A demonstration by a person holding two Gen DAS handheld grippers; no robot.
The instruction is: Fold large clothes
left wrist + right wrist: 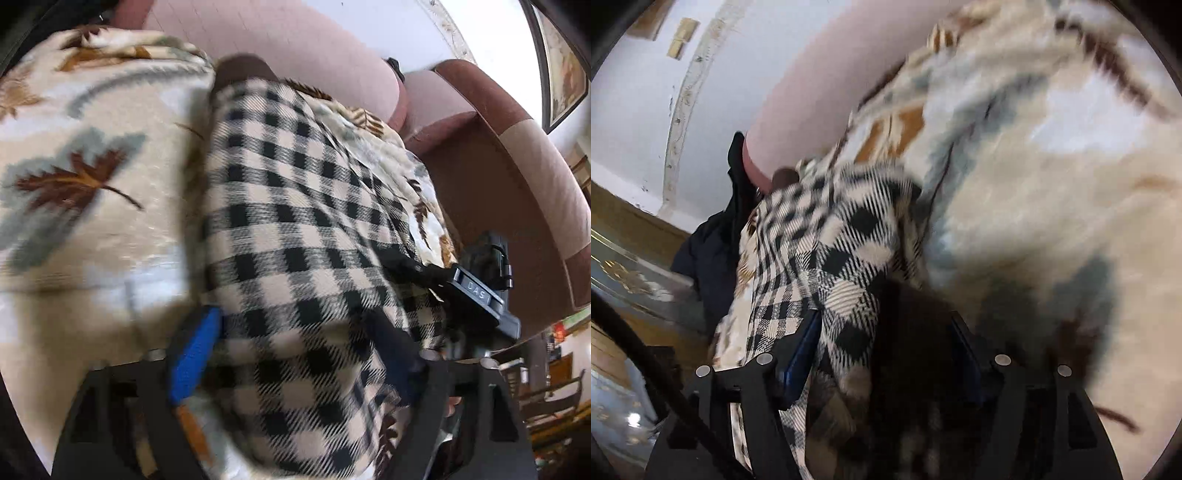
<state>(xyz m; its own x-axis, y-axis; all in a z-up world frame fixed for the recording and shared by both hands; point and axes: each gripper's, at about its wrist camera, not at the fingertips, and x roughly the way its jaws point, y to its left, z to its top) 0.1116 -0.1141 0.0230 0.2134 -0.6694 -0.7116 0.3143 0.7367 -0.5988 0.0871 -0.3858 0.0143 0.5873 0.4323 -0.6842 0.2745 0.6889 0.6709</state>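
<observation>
left wrist view, left to right: a cream blanket (92,206) printed with brown and grey leaves covers the seat of a pink and brown sofa (491,155). on the blanket lies the checked garment (295,229), black and cream, running from the sofa back down toward your left claw (295,354). the claw's jaws stand wide apart; the blue pad (194,354) sits at the garment's left edge, the other finger (397,354) lies dark over the cloth on its right. the cloth lies between the fingers, and neither pad is seen pressing on it. further right, your right claw's black body (476,291) rests at the garment's far edge.

right wrist view, left to right: a dark cloth (713,251) hangs at the sofa's end, then the checked garment (827,251), bunched and blurred, then the leaf blanket (1052,184). your right claw (886,354) is spread wide as well; a fold of the garment sits between its fingers, close against the left blue pad (801,354). shadow hides the right pad, so contact there cannot be told.
</observation>
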